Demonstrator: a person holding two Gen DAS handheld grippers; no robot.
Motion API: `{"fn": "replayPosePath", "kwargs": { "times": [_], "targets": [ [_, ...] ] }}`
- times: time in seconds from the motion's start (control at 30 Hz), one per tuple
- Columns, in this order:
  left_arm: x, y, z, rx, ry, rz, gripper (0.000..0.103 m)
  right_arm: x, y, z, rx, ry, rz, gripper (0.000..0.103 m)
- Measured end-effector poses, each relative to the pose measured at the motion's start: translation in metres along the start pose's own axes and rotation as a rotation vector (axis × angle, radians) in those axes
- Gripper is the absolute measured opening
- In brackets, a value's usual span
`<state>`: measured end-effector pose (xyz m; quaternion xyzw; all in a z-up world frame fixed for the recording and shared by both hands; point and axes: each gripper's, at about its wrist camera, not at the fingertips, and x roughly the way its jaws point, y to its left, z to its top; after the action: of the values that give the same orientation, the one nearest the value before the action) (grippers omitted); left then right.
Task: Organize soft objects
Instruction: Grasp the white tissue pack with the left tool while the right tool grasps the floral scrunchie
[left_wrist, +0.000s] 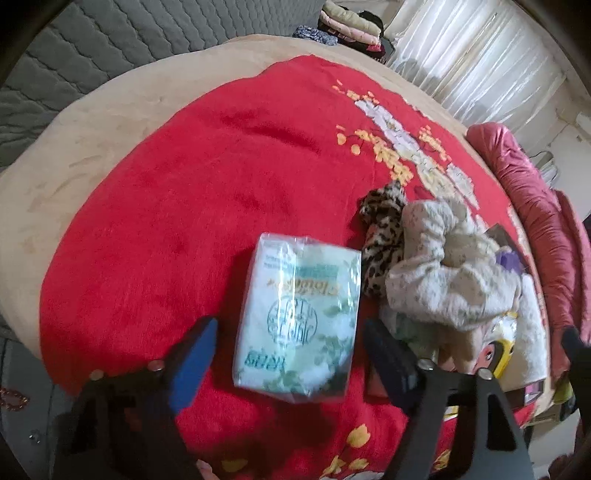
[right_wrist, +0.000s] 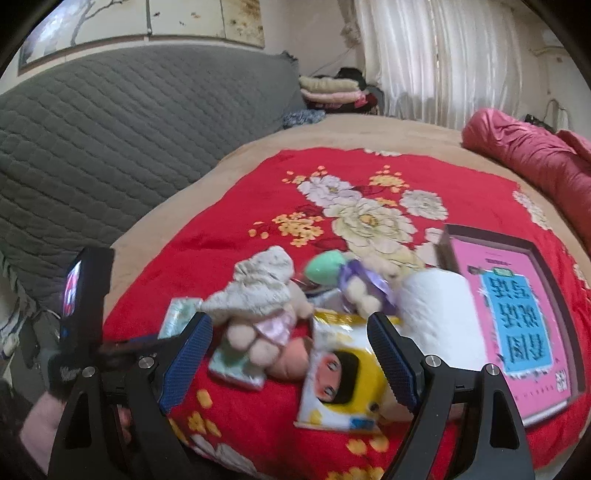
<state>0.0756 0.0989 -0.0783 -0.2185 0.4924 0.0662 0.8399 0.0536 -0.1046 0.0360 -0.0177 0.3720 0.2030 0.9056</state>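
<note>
— Blue-padded fingers (left_wrist: 195, 354) of the left gripper (left_wrist: 291, 356) stand either side of the tissue pack (left_wrist: 299, 321), lying flat on the red blanket (left_wrist: 166, 206); a gap shows at each pad, so they are parted and not pressing it.

— And the right gripper (right_wrist: 291, 354)?

— Its fingers (right_wrist: 391, 362) are spread wide, gripping nothing, above a yellow packet (right_wrist: 343, 373) printed with a cartoon face and a doll (right_wrist: 266, 314) wearing a cream knitted hat.

— Does the left view show the doll?

— Only as a cream knitted heap (left_wrist: 443, 273), with a leopard-print cloth (left_wrist: 384, 236) beside it that the right view does not show.

— What does the right view add?

— A white paper roll (right_wrist: 439, 310), a small plush with a green head (right_wrist: 351, 280), and a pink box (right_wrist: 517, 314) just past the roll. Further off, both views show a pink quilt (right_wrist: 535, 162) rolled at the bed's edge, a grey quilted sofa (right_wrist: 110, 140), folded clothes (right_wrist: 336, 90) stacked in the corner, and white curtains (right_wrist: 443, 59).
</note>
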Motion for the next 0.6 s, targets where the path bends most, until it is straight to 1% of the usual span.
{"fn": "replayPosePath", "kwargs": {
  "times": [0.03,0.1,0.27,0.33,0.37,0.4,0.43,0.47,0.5,0.53,0.6],
  "targets": [
    [0.001,0.002,0.003,-0.005,-0.002,-0.022,0.065,0.009,0.003,0.006,-0.002,0.02,0.002,0.087],
    [0.001,0.004,0.005,-0.007,-0.011,-0.033,0.055,0.025,0.008,0.016,-0.007,0.057,0.01,0.087],
    [0.005,-0.004,0.006,0.062,-0.02,-0.028,0.053,0.066,0.018,0.031,-0.028,0.139,0.008,0.086],
    [0.006,-0.005,0.005,0.077,-0.02,-0.033,0.053,0.08,0.023,0.037,-0.041,0.155,0.003,0.082],
    [0.006,-0.006,0.005,0.079,-0.021,-0.036,0.053,0.086,0.025,0.038,-0.049,0.165,0.0,0.071],
    [0.006,-0.005,0.005,0.078,-0.023,-0.04,0.052,0.092,0.026,0.039,-0.056,0.179,0.006,0.057],
    [0.005,-0.004,0.005,0.076,-0.025,-0.045,0.052,0.1,0.027,0.039,-0.063,0.201,0.016,0.051],
    [0.004,-0.003,0.005,0.076,-0.029,-0.05,0.051,0.106,0.027,0.039,-0.07,0.225,0.013,0.042],
    [0.003,-0.003,0.005,0.078,-0.032,-0.054,0.051,0.112,0.027,0.037,-0.077,0.245,0.007,0.037],
    [0.002,-0.004,0.005,0.083,-0.034,-0.057,0.051,0.116,0.027,0.034,-0.08,0.252,0.008,0.036],
    [0.0,-0.005,0.005,0.093,-0.041,-0.071,0.051,0.116,0.025,0.03,-0.086,0.232,0.003,0.027]
  ]
}}
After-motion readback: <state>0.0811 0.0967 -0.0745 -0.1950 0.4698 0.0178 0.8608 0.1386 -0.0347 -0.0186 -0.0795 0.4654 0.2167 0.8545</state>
